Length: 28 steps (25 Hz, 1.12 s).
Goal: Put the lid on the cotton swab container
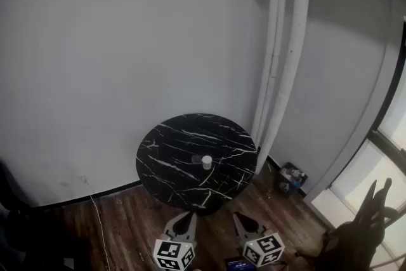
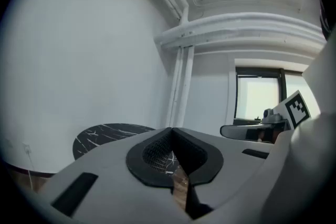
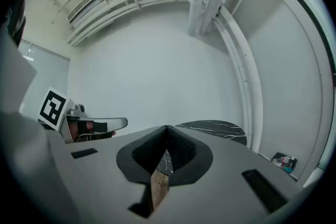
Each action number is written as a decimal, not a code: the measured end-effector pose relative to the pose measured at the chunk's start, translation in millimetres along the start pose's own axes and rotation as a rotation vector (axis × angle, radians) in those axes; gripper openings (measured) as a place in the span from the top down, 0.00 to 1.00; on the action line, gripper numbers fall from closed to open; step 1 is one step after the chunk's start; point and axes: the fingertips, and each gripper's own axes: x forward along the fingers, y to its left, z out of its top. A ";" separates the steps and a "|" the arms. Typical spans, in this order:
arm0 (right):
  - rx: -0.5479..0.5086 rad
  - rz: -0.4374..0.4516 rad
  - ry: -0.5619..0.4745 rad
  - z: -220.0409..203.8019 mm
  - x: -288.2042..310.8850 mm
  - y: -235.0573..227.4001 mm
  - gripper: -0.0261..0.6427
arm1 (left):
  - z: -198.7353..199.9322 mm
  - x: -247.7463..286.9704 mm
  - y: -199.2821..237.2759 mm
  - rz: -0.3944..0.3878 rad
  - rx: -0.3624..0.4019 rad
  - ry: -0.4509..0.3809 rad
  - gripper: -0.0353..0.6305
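A small white cotton swab container (image 1: 207, 162) stands near the middle of a round black marble table (image 1: 171, 143). A faint pale spot lies just left of it; I cannot tell whether it is the lid. Both grippers hang low in front of the table, well short of it. My left gripper (image 1: 188, 216) is shut, its jaws meeting at the tip (image 2: 171, 130) with nothing between them. My right gripper (image 1: 237, 216) is shut and empty too (image 3: 167, 128). The table shows beyond the jaws in both gripper views (image 2: 105, 136) (image 3: 215, 128).
White pipes (image 1: 282, 47) run down the wall behind the table's right side. A small box of items (image 1: 292, 178) sits on the wood floor by the wall. A cable (image 1: 98, 219) trails at the left. A dark chair-like shape (image 1: 361, 225) stands near the window at the right.
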 end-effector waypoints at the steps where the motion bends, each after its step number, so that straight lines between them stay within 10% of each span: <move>1: -0.003 -0.001 -0.004 2.6 -0.4 -0.3 0.94 | -0.8 -1.3 3.4 0.013 -0.001 0.010 0.93; 28: 0.066 0.056 -0.013 -14.0 -15.6 -24.7 0.94 | -28.6 -6.3 -5.1 0.113 0.041 0.108 0.93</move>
